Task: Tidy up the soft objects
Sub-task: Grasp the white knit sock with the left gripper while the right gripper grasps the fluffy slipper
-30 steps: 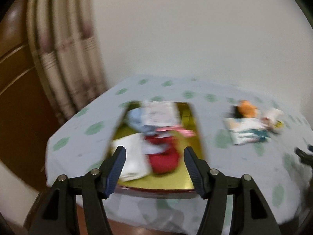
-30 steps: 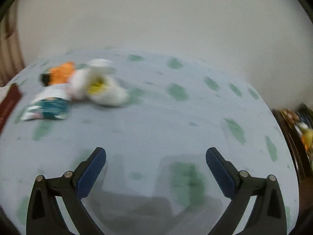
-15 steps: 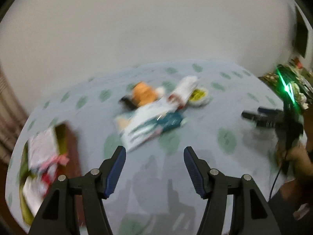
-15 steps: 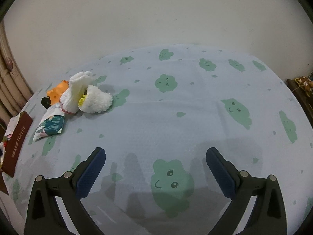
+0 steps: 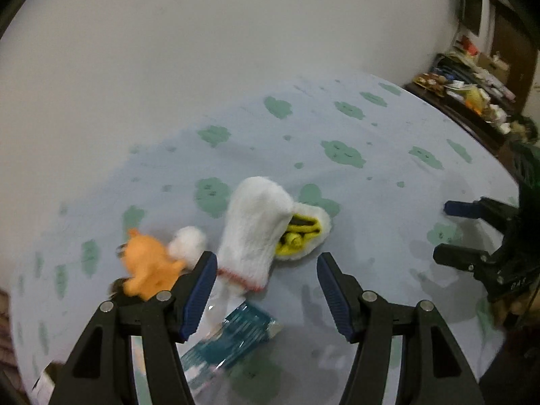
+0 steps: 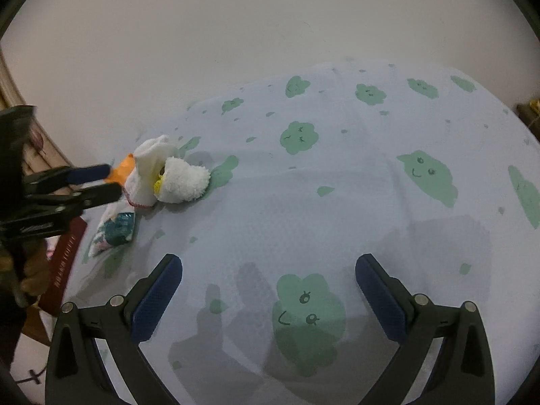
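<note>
A white knitted glove (image 5: 256, 226) with a red cuff edge lies on the table over a white fluffy sock with yellow lining (image 5: 300, 233). An orange plush toy (image 5: 148, 263) with a white pompom sits to its left. A teal and white packet (image 5: 226, 341) lies in front. My left gripper (image 5: 266, 290) is open just short of the glove, jaws either side of its cuff. In the right wrist view the same pile shows: glove (image 6: 148, 168), sock (image 6: 184, 180), packet (image 6: 116, 229). My right gripper (image 6: 268, 293) is open and empty over bare cloth.
The table has a pale blue cloth with green cloud faces (image 6: 300, 136). A dark red box edge (image 6: 65, 263) lies at the left of the right wrist view. A cluttered dark shelf (image 5: 472, 98) stands at the far right. The wall is behind.
My left gripper has swung right from the tray of items to the glove pile and come close to it. The right gripper has turned a little, so the pile sits farther in view.
</note>
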`<control>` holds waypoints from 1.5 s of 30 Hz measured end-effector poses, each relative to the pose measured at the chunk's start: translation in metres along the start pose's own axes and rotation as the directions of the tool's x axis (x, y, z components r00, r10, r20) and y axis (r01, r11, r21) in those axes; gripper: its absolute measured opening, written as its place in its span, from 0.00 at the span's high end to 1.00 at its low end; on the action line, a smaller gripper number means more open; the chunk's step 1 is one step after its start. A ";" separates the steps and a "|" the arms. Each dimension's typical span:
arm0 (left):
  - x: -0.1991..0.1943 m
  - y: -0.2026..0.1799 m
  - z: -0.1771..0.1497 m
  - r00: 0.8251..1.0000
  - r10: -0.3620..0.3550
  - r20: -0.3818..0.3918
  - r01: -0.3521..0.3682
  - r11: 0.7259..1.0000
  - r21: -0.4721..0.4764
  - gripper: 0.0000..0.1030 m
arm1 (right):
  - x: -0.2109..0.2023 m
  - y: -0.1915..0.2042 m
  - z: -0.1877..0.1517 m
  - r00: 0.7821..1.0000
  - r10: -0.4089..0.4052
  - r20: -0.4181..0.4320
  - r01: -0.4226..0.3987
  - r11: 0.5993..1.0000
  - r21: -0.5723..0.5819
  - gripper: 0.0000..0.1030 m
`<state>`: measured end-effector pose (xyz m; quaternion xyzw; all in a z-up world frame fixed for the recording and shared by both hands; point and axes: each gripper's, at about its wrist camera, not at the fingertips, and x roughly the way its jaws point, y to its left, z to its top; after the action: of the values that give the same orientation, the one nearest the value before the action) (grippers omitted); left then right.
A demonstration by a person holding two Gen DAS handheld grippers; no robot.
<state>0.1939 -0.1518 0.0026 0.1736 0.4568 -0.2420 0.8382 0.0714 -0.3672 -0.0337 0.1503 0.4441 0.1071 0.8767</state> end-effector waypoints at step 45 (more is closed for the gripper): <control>-0.115 0.025 -0.152 0.985 0.120 0.125 -0.035 0.844 -0.535 0.81 | 0.012 0.033 0.005 0.997 -0.060 -0.047 0.052 0.986 -0.157 0.00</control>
<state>0.0505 -0.0251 0.0221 -0.0653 0.4328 -0.0851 0.8951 0.0808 -0.3333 -0.0279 0.0659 0.4609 0.1205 0.8768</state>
